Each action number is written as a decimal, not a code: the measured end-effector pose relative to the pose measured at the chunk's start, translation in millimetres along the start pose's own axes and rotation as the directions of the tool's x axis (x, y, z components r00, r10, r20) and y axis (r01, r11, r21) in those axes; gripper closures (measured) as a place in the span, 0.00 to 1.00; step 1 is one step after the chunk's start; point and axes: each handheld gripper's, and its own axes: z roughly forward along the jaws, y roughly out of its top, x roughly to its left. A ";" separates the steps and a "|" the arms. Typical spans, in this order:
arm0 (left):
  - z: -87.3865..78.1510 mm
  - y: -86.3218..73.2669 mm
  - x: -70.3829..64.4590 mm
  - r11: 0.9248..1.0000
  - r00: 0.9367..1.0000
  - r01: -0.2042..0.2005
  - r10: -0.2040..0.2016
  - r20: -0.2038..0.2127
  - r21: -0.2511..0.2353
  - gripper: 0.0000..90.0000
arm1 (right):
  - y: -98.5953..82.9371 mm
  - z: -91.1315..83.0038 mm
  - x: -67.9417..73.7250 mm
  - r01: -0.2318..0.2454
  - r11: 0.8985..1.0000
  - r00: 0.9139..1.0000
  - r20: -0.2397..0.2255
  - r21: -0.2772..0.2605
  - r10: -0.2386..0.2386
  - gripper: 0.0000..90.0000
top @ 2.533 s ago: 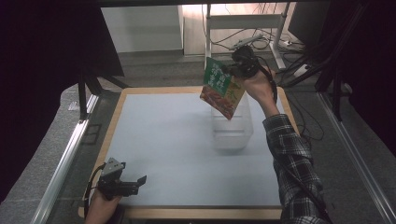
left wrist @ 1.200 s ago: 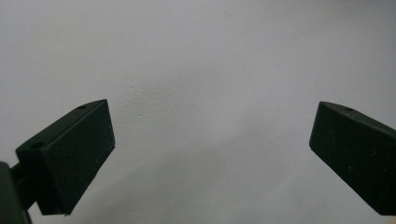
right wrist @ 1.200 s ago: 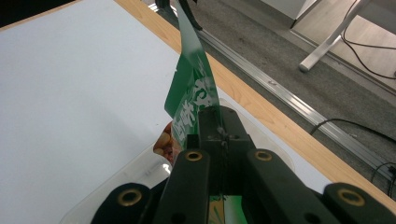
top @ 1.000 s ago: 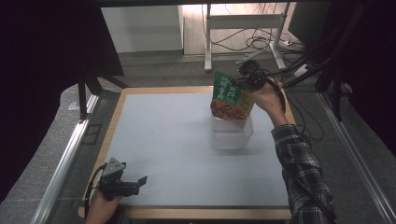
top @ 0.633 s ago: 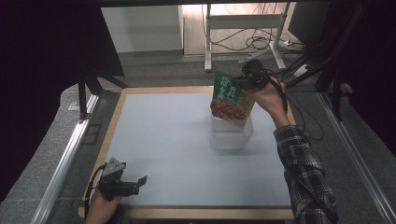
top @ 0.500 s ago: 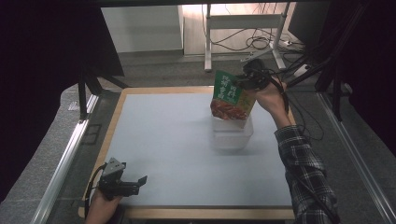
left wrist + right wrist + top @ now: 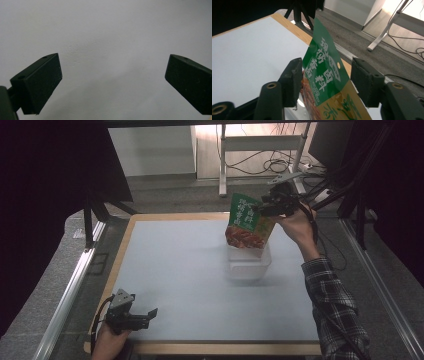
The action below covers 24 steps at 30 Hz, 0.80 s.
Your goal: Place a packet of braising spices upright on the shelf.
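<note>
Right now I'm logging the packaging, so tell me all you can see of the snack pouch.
The snack pouch is a flat, glossy packet, green on top with white characters, food picture and yellow below. It stands nearly upright, lower end in the clear plastic container. The right gripper is at its top; whether it grips is unclear.

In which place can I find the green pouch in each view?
High view: pouch upper right of centre, standing in the clear box, right gripper at its top.
Right gripper view: pouch centre, between the open jaws.
Left gripper view: bare tabletop between open jaws.
Shared landmark: the tabletop's wooden edge behind the pouch.
</note>
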 end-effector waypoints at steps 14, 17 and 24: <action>0.3 0.1 -0.1 1.000 1.000 -0.001 0.001 0.002 0.003 0.02 | -16.8 -24.0 -0.4 -0.007 0.999 1.000 0.015 -0.042 0.007 0.26; 0.4 0.2 -0.3 1.000 1.000 -0.002 0.002 0.001 0.004 0.02 | -22.5 -29.9 -0.4 -0.012 0.998 1.000 0.011 -0.057 0.012 0.22; 0.6 0.4 -0.8 1.000 1.000 -0.005 0.005 -0.002 0.005 0.02 | -35.9 -38.4 0.4 -0.057 0.996 0.998 0.006 -0.075 0.058 0.14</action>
